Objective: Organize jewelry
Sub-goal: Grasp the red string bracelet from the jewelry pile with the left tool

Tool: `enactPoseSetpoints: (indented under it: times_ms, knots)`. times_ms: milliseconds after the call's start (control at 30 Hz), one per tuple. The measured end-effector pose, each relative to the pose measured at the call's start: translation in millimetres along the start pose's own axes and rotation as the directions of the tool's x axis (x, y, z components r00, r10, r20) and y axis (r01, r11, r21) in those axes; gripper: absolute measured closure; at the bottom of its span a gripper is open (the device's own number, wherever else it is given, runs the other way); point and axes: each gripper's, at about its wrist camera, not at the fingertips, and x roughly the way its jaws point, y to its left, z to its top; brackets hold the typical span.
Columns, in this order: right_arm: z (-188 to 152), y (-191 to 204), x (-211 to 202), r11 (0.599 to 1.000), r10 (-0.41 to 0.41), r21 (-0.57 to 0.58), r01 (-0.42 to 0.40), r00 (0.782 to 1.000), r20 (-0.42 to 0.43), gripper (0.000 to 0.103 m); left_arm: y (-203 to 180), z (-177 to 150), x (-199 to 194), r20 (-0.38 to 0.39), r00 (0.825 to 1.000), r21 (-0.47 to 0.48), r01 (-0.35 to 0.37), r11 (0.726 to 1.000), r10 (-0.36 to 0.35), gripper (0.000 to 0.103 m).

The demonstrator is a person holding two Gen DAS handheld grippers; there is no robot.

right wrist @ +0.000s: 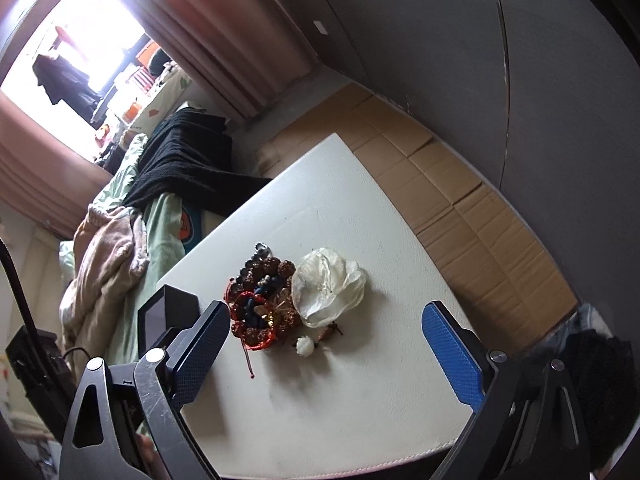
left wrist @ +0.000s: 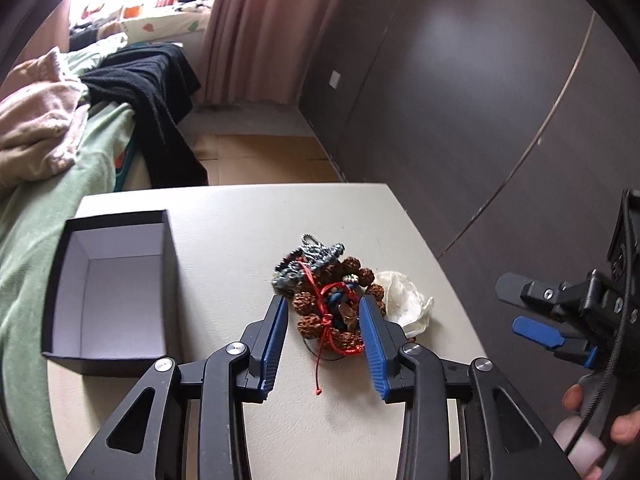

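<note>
A tangled pile of jewelry (left wrist: 326,298), brown bead bracelets, red cord and grey chain, lies on the white table (left wrist: 248,240). My left gripper (left wrist: 324,312) is open, its blue fingers on either side of the pile's near part, low over the table. A white fabric flower (left wrist: 404,300) lies right of the pile. An open black box (left wrist: 116,280) with a white inside stands at the left. My right gripper (left wrist: 520,304) is open, off the table's right edge. In the right wrist view the pile (right wrist: 260,308), the flower (right wrist: 328,292) and the open right gripper (right wrist: 326,320) show.
A small white bead piece (right wrist: 306,346) lies near the flower. A bed with green sheet (left wrist: 48,208), pink blanket and black garment sits left of the table. A dark wardrobe (left wrist: 460,100) is at the right. Cardboard covers the floor (right wrist: 460,200).
</note>
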Motion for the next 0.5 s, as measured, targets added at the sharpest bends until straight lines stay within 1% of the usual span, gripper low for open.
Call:
enactPoseSetpoints:
  times_ms: [133,300,333,367,433,500]
  knots:
    - [3,-6,6,1.0,-0.008,0.022,0.009,1.0,-0.013,0.005,-7,-2,17,-0.026,0.999,0.032,-0.019,0.999,0.02,0.065]
    - [9,-10,11,0.999,-0.008,0.035,0.009,1.0,-0.026,0.005,-13,-4,36,-0.048,0.996,0.085,-0.064,0.994,0.068,0.066]
    - [10,-10,13,0.999,-0.009,0.036,0.01,0.999,-0.032,0.005,-13,-4,39,-0.051,0.996,0.09,-0.069,0.994,0.073,0.068]
    - [11,-11,14,0.999,-0.008,0.038,0.009,0.999,-0.037,0.005,-13,-5,43,-0.056,0.995,0.096,-0.072,0.993,0.078,0.072]
    - [14,-10,19,0.999,-0.007,0.036,0.009,0.999,-0.045,0.005,-14,-6,50,-0.064,0.994,0.115,-0.086,0.99,0.094,0.074]
    - [16,-10,23,0.999,-0.006,0.033,0.008,0.999,-0.053,0.005,-15,-7,57,-0.072,0.985,0.147,-0.146,0.978,0.158,0.08]
